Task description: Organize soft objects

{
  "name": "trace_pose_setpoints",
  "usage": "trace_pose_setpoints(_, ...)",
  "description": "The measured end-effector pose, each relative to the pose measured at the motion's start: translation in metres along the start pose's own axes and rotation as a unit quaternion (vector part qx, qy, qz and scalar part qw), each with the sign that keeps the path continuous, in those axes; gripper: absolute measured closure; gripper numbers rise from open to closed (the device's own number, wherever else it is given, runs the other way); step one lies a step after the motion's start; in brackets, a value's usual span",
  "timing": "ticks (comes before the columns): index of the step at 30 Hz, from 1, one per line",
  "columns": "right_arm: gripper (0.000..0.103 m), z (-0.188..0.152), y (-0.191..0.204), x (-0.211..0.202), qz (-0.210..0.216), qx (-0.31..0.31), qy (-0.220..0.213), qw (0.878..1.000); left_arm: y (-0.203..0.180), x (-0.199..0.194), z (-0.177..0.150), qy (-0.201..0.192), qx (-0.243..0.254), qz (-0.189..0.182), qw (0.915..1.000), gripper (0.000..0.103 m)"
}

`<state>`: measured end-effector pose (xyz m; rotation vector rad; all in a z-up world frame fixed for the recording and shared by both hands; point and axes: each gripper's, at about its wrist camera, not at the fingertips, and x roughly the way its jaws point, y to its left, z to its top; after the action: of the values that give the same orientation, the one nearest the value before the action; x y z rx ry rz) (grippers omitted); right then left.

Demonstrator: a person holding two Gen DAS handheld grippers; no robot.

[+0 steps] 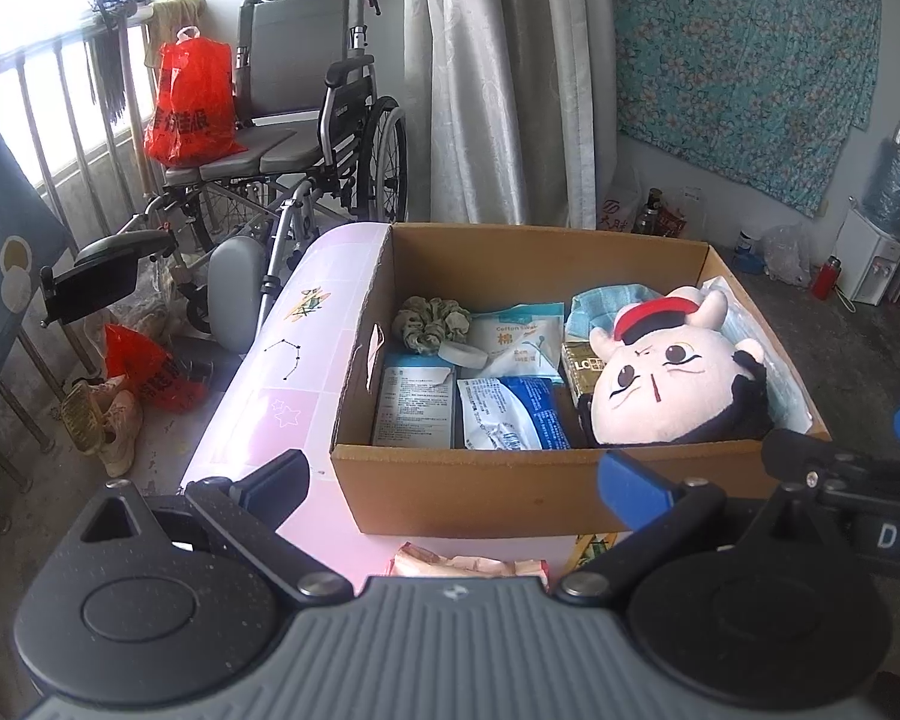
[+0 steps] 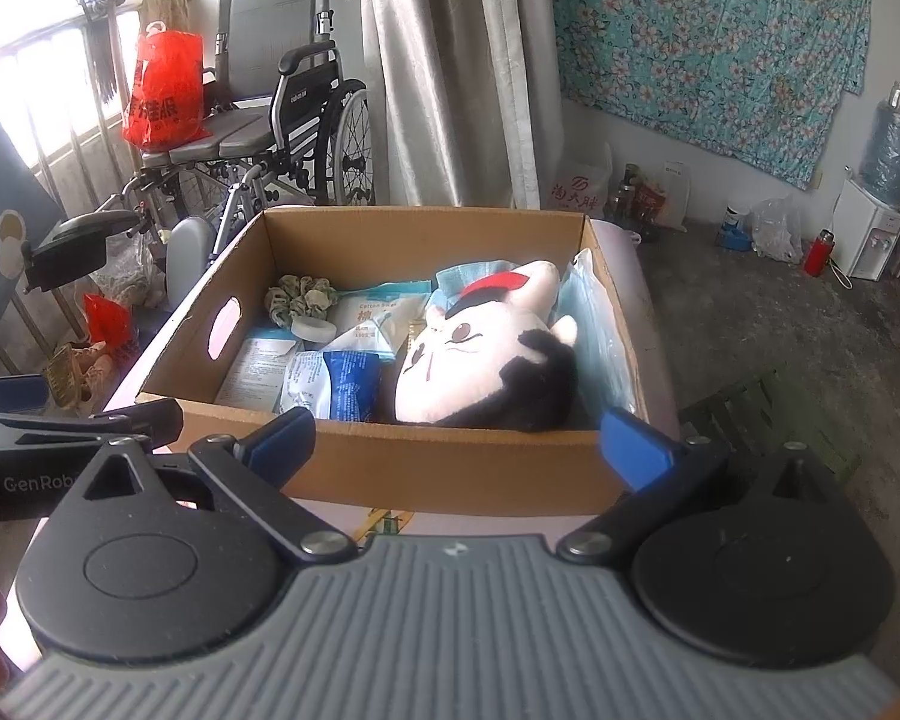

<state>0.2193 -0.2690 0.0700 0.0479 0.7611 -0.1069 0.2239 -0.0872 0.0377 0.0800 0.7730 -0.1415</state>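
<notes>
1. Plush doll point(image 1: 678, 384), a pale-faced head with a red cap and black hair, is lying on its side in the right half of the cardboard box point(image 1: 468, 480), its face turning toward the left wrist camera.
2. Sitting on the pink tabletop point(image 1: 282, 372), the box is also holding a green scrunchie point(image 1: 431, 323) at the back left, a cotton swab packet point(image 1: 519, 342) beside it, a white roll of tape point(image 1: 462, 354) just in front of the scrunchie, and blue-and-white packets point(image 1: 510, 414) along the front.
3. A light blue cloth point(image 1: 594, 306) is lying behind the doll, partly under its cap.
4. The left gripper point(image 1: 456, 480) is hovering in front of the box's near wall with its blue-padded fingers spread wide, gripping nothing.
5. The right gripper point(image 2: 459, 450) is likewise hanging before the near wall with its fingers spread apart and nothing between them.
6. In the right wrist view, the doll point(image 2: 480, 360) is resting against the box's point(image 2: 450, 468) right side, near the right gripper's right finger.
7. A crumpled snack wrapper point(image 1: 468, 564) is lying on the tabletop just in front of the box.
8. A wheelchair point(image 1: 306, 120) with a red plastic bag point(image 1: 192, 102) on its seat is standing beyond the table, near the curtain point(image 1: 498, 78).
</notes>
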Motion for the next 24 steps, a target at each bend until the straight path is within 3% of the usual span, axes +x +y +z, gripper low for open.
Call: trace_pose_setpoints(24,0.001,-0.003,0.009,0.011,-0.011,-0.018,0.011,1.0,0.006,0.008,-0.001,0.012,0.0,0.019,0.9997,0.0)
